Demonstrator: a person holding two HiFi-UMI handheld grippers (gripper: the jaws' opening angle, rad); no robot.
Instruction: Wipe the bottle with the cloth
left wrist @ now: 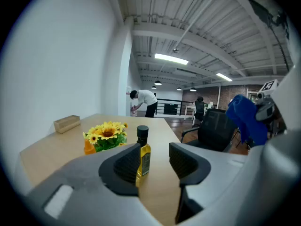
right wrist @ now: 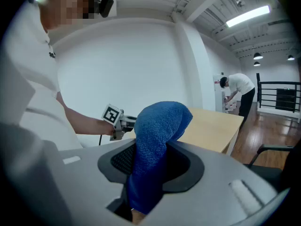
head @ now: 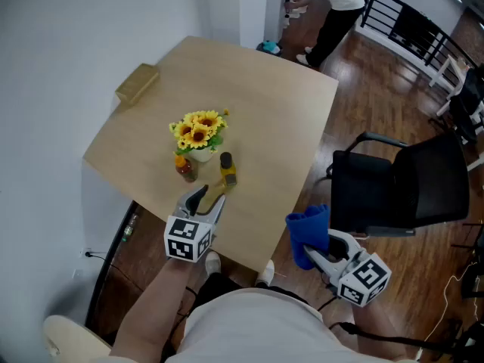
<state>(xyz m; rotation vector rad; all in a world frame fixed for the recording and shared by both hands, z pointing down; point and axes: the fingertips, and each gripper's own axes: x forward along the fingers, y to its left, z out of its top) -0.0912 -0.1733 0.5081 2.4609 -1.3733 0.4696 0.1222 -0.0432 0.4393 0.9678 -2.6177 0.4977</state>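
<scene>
Bottle (left wrist: 142, 149) slim, black-capped, cloth (right wrist: 157, 145) nubby blue

Your room is evenly bright from the ceiling strip lights (left wrist: 171, 59), with only soft shadows. Both gripper views bend strongly toward dark, rounded corners.

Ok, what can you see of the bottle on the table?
The bottle is small and clear, filled with golden-yellow liquid, with a black cap and a dark label. It stands upright on the light wooden table, just right of the sunflower pot. The left gripper, jaws open, points at it from close by; no contact shows.
</scene>
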